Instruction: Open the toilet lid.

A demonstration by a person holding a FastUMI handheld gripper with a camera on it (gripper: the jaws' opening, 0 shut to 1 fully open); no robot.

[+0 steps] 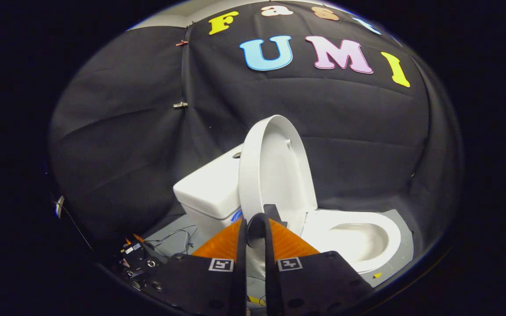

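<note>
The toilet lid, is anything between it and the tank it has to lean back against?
Nothing visible stands in the way. The toilet lid is already raised nearly upright, just ahead of the tool, whose fingers are close together with its lower edge near their tips. The tank sits right behind it, with no object seen between them.
</note>
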